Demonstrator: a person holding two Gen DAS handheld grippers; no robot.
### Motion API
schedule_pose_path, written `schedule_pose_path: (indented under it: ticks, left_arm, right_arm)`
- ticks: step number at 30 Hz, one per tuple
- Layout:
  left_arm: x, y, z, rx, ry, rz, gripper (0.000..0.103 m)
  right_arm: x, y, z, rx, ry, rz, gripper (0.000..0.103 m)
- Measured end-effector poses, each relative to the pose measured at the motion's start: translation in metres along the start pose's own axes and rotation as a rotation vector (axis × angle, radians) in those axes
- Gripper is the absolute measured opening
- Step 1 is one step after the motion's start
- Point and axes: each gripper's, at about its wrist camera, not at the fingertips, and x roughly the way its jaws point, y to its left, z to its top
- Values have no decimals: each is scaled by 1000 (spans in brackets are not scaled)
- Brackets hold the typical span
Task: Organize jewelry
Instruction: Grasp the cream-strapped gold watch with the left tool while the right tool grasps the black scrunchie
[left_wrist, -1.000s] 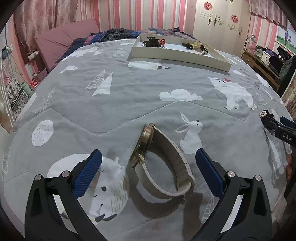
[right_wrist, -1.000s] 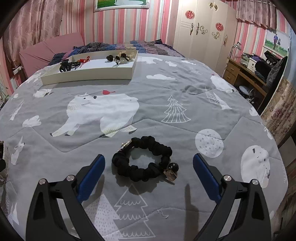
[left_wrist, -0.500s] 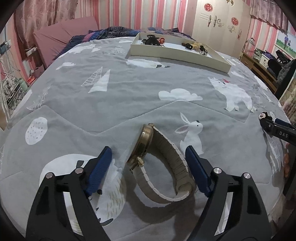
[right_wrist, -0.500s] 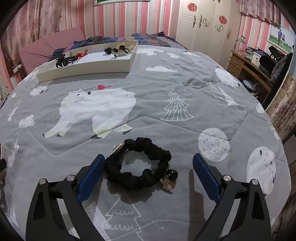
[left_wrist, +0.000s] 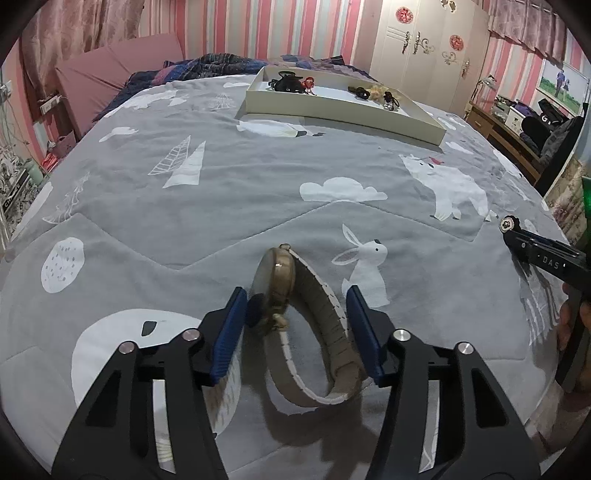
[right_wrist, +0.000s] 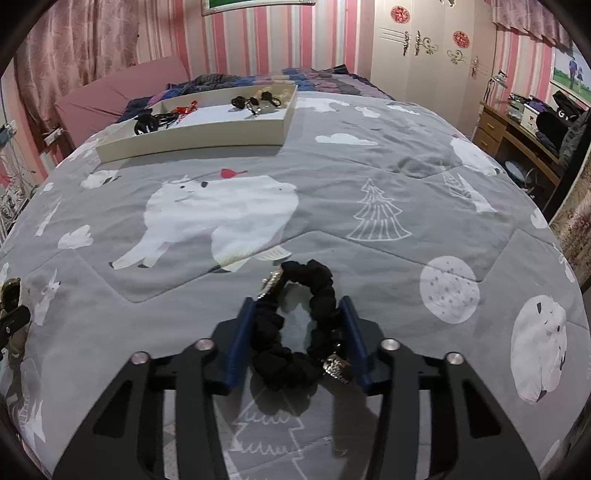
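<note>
A gold-cased watch (left_wrist: 295, 314) with a beige strap stands on edge on the grey bedspread. My left gripper (left_wrist: 293, 325) has closed its blue pads on both sides of it, touching case and strap. A black scrunchie bracelet (right_wrist: 295, 332) with a silver charm is squeezed narrow between the pads of my right gripper (right_wrist: 299, 339). A cream tray (left_wrist: 332, 110) with dark hair ties and a red piece sits far back on the bed; it also shows in the right wrist view (right_wrist: 199, 133).
The bedspread (left_wrist: 221, 192) has white animal and tree prints. The right gripper's tip (left_wrist: 532, 251) shows at the right edge of the left view. A desk (right_wrist: 517, 125) and wardrobe stand beyond the bed on the right.
Both grippers moved forward and closed: the left jaws narrowed onto the watch, the right jaws narrowed onto the black bracelet and squeezed it into an oval.
</note>
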Motion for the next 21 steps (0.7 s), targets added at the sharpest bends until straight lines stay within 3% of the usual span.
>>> schedule_pose_path:
  ticks: [2,8,21]
  left_arm:
    - [1,-1,1,8,1,0,49]
    - [6,-2,8,23,3,-7,37]
    - [11,2,26,5,-2,-28,24]
  right_arm:
    - [0,2,1,-11,0,4,34]
    - [2,7,5,-31,9,18,26]
    - [5,4,8,-13,16,49,22]
